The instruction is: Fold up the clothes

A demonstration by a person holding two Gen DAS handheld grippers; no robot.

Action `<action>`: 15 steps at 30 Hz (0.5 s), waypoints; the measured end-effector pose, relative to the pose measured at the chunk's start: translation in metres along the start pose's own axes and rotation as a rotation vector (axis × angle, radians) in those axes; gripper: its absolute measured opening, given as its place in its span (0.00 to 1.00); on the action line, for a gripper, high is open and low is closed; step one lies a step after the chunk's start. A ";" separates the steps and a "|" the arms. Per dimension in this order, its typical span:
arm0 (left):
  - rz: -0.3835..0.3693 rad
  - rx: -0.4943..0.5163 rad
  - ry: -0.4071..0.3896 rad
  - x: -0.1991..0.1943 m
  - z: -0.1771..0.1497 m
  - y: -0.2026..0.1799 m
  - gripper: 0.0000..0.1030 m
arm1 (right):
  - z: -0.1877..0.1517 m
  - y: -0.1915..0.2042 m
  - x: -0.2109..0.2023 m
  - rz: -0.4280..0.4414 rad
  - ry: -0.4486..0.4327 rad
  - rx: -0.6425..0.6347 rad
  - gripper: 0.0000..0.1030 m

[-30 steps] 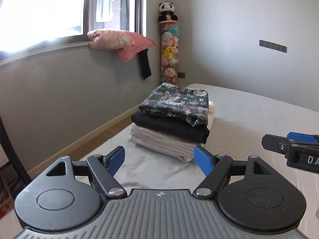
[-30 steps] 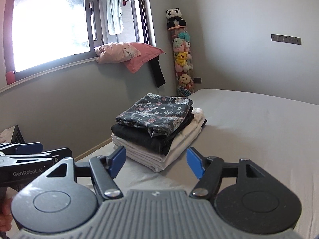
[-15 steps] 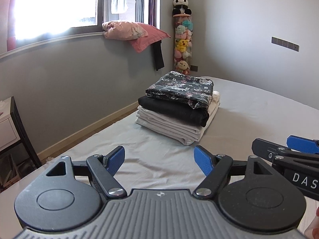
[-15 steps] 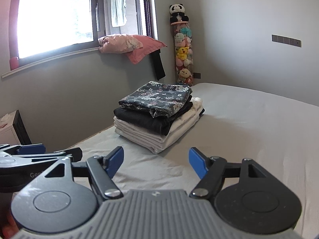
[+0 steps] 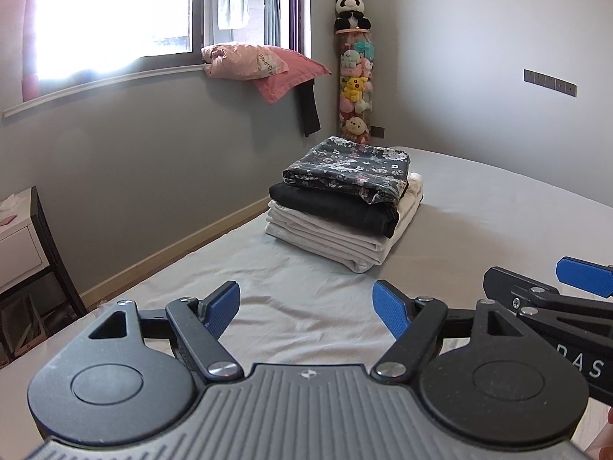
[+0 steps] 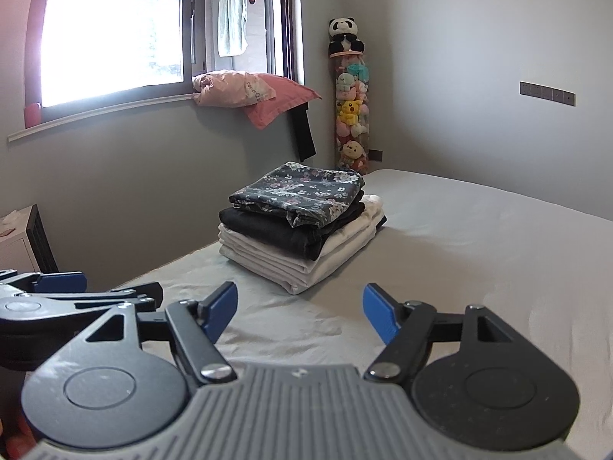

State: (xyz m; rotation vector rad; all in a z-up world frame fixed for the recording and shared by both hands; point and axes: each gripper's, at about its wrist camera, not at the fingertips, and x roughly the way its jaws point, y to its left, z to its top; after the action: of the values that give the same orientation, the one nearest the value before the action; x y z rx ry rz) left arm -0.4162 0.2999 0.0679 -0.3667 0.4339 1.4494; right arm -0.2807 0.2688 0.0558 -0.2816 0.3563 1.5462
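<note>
A stack of folded clothes [image 5: 345, 207] sits on the bed near its left edge: a dark floral piece [image 5: 348, 166] on top, a black piece [image 5: 333, 209] under it, white pieces [image 5: 325, 239] at the bottom. The stack also shows in the right wrist view [image 6: 299, 222]. My left gripper [image 5: 306, 306] is open and empty, held above the sheet well short of the stack. My right gripper [image 6: 299, 308] is open and empty beside it. The right gripper's fingers [image 5: 582, 276] show at the right of the left wrist view.
The bed sheet [image 5: 479, 222] stretches right and back. A grey wall with a window sill holding pink pillows [image 5: 260, 67] runs along the left. A tube of plush toys [image 5: 354, 84] stands in the corner. A small white side table [image 5: 19, 237] stands at the left.
Both grippers have pulled back from the stack, which now looks smaller and farther away. Both stay open and empty.
</note>
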 end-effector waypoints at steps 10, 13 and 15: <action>0.001 0.007 0.011 -0.003 -0.001 -0.002 0.87 | -0.003 0.002 -0.005 -0.023 -0.008 0.002 0.73; 0.003 0.009 0.011 -0.002 0.000 -0.002 0.87 | -0.004 0.002 -0.006 -0.029 -0.014 0.007 0.73; -0.002 0.005 0.010 -0.003 0.000 -0.002 0.87 | -0.004 0.002 -0.006 -0.032 -0.017 0.011 0.73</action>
State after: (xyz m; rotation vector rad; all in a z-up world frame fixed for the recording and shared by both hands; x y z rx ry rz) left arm -0.4145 0.2977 0.0694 -0.3701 0.4455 1.4449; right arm -0.2831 0.2617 0.0545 -0.2645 0.3458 1.5139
